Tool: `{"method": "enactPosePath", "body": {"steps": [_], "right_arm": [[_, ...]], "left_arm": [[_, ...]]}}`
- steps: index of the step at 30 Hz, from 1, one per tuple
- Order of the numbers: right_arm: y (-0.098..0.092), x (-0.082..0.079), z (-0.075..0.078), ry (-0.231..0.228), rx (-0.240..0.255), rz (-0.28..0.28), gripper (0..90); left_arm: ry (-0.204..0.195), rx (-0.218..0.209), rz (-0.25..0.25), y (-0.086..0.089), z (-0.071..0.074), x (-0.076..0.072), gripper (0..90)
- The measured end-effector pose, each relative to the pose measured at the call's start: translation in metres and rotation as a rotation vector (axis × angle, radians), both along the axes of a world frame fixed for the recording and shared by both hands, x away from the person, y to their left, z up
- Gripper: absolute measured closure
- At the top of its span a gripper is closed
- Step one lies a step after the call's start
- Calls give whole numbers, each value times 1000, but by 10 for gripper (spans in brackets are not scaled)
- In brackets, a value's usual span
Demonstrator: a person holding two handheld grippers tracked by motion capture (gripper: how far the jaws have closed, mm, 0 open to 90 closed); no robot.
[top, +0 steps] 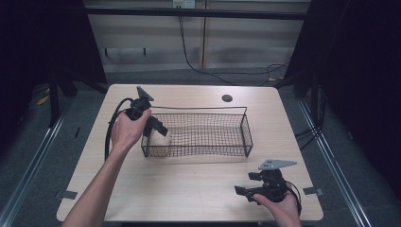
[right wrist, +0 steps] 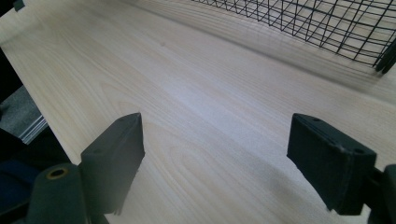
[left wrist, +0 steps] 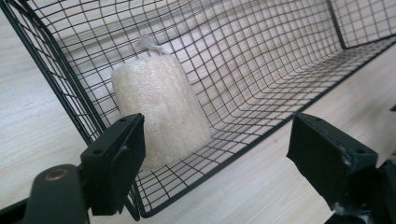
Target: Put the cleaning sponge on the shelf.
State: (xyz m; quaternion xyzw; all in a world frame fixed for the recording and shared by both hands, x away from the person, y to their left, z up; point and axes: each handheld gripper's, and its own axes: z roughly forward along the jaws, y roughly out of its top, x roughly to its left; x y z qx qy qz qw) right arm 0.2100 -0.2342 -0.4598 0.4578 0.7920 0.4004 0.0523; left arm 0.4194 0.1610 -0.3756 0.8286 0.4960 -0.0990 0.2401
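Black wire mesh basket (top: 203, 130) holds a pale fibrous loofah cylinder (left wrist: 161, 114) at one end. The left gripper (top: 158, 126) is held wide open over that end, gripping nothing. The right gripper (top: 246, 184) is spread open, empty, above the light wooden table (top: 189, 189).

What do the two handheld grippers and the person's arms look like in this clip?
Both the left gripper and the right gripper are black, with two blocky flat jaws, a grey three-cornered plate on top and a trailing black cable. The forearms are bare, no sleeves or gloves visible.

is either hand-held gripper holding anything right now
No. The left hand-held gripper is open over the pale loofah sponge; the right hand-held gripper is open, empty.
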Motion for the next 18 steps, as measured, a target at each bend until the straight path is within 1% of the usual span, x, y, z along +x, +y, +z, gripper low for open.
{"method": "enactPosePath", "body": {"steps": [1, 2, 3, 4, 5, 6, 7, 8, 9, 10, 11, 12, 13, 15, 16, 17, 18], "right_arm": [[0, 0, 0, 2, 2, -4, 186], [0, 0, 0, 2, 2, -4, 186], [0, 0, 0, -1, 2, -2, 186], [0, 0, 0, -3, 2, -1, 185], [0, 0, 0, -3, 2, -1, 185], [0, 0, 0, -1, 0, -3, 186], [0, 0, 0, -1, 0, -3, 186], [0, 0, 0, -1, 2, -5, 185], [0, 0, 0, 0, 2, -5, 186], [0, 0, 0, 0, 2, -5, 186], [0, 0, 0, 0, 0, -3, 185], [0, 0, 0, -1, 0, -2, 185], [0, 0, 0, -2, 1, -4, 186], [0, 0, 0, -2, 1, -5, 185], [0, 0, 0, -2, 1, -4, 186], [0, 0, 0, -2, 1, -4, 186], [0, 0, 0, -1, 0, -4, 186]], "left_arm": [[-16, 3, -8, 1, 1, -2, 193], [-16, 3, -8, 1, 1, -2, 193], [-22, -2, -19, 2, 2, -4, 193], [-50, -26, -39, 5, 4, -8, 193], [-50, -26, -39, 5, 4, -8, 193], [-52, -40, -62, 7, 6, -11, 193], [-52, -40, -62, 7, 6, -11, 193], [-68, -43, -67, 9, 5, -13, 193], [-71, -54, -61, 11, 6, -15, 192], [-71, -54, -61, 11, 6, -15, 193], [-76, -56, -68, 12, 6, -16, 193], [-76, -68, -86, 13, 6, -18, 192], [-85, -82, -87, 13, 5, -22, 192], [-89, -78, -92, 15, 5, -23, 192], [-97, -87, -98, 14, 4, -27, 192], [-97, -87, -98, 14, 4, -27, 191], [-111, -104, -108, 16, 4, -31, 187]]}}
